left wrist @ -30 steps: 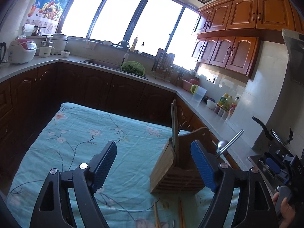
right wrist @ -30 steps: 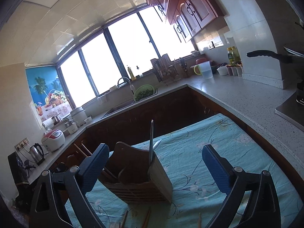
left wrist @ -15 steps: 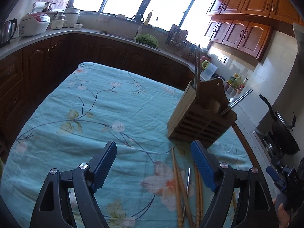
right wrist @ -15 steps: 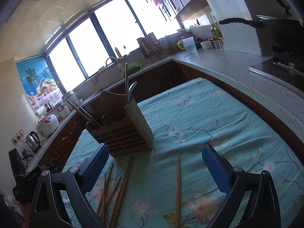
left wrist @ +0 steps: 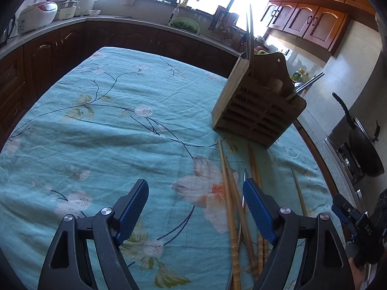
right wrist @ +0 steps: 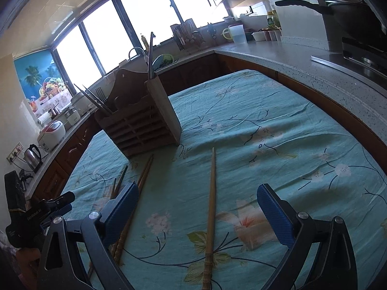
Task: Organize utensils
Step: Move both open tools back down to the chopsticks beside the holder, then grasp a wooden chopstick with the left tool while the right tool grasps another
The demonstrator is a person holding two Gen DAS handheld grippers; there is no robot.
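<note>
Both grippers — left [left wrist: 194,197] and right [right wrist: 197,201] — hang wide open and empty above loose chopsticks [right wrist: 211,200] before a wooden utensil holder [right wrist: 142,123].

A rice cooker [left wrist: 36,17] and wok [left wrist: 365,152] flank the floral tablecloth [left wrist: 108,133].

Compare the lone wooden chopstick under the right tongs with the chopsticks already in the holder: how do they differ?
The lone wooden chopstick lies flat on the tablecloth; the dark chopsticks stand leaning in the wooden holder. The lone one is light tan wood with a ridged end; the stored ones look dark and thin, material unclear. The lone one sits between the open right tongs, untouched. Both are long, slim sticks.
</note>
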